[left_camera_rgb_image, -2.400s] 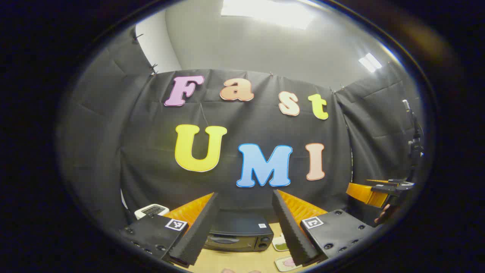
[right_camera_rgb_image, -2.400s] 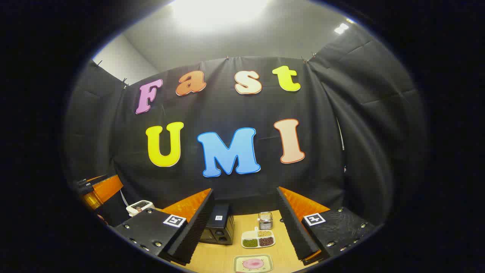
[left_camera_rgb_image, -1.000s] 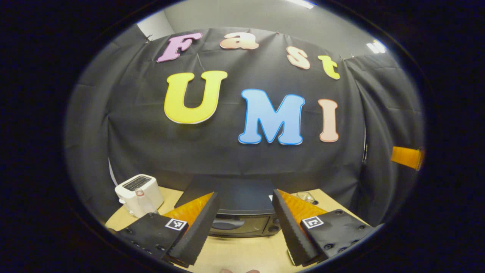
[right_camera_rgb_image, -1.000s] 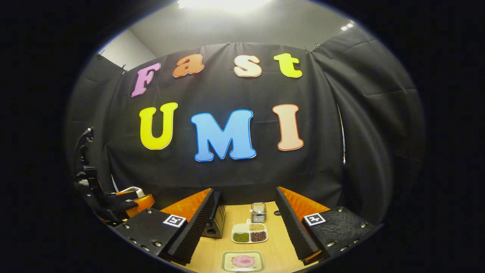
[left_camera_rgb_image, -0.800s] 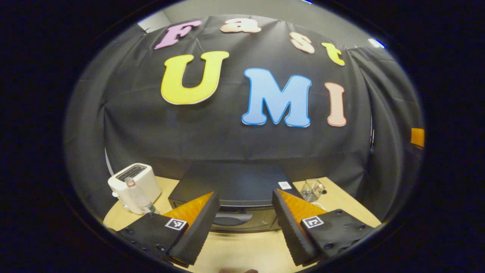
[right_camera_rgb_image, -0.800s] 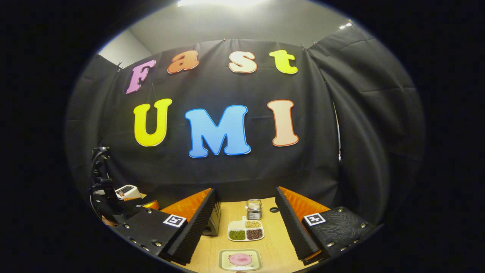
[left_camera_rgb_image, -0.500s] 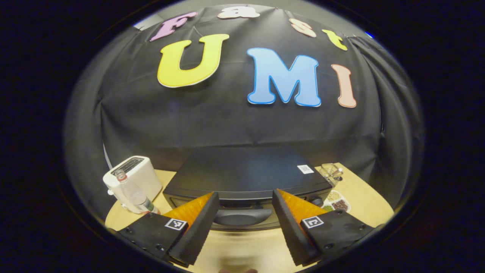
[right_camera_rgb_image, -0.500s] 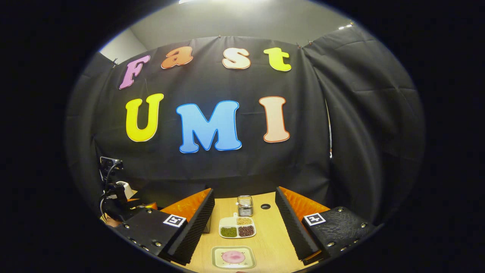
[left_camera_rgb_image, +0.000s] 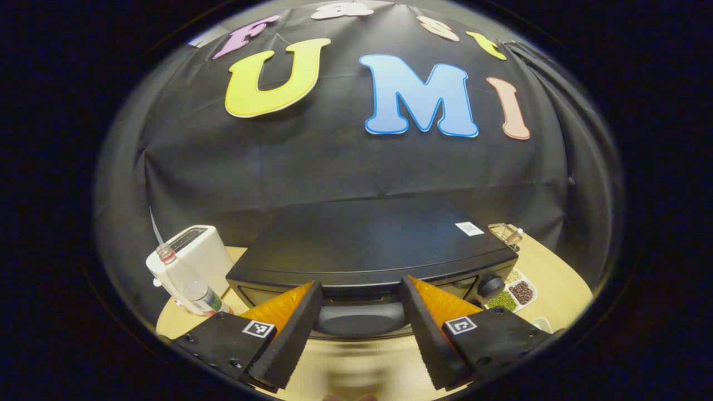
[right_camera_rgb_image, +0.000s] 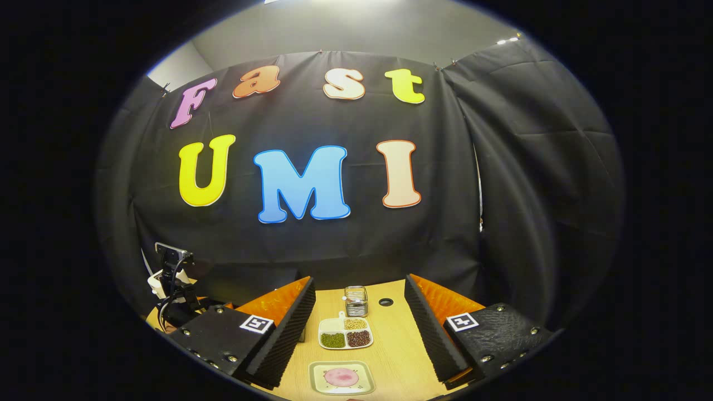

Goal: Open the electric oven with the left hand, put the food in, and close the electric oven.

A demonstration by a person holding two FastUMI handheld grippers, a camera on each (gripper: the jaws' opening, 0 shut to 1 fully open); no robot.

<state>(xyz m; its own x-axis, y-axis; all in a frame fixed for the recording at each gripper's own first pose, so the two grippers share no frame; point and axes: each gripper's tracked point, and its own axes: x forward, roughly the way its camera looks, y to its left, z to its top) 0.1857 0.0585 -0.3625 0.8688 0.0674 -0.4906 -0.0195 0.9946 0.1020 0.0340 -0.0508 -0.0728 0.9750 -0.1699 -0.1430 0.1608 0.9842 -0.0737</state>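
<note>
Pink food (right_camera_rgb_image: 341,377) on plate (right_camera_rgb_image: 319,386); beans fill divided dish (right_camera_rgb_image: 345,339).

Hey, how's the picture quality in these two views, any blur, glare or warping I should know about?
Left gripper view: the table strip nearest the camera is smeared with motion blur, while the oven stays fairly sharp; fisheye bends its front edge. Right gripper view: sharp on the plate of food and the divided tray; a bright ceiling light glares at the top, and the walls curve.

I get bright ceiling glare at the top of the right gripper view; the left gripper view is dimmer, its wooden table (left_camera_rgb_image: 356,373) smeared with blur between my fingers, and edges bow strongly outward
</note>
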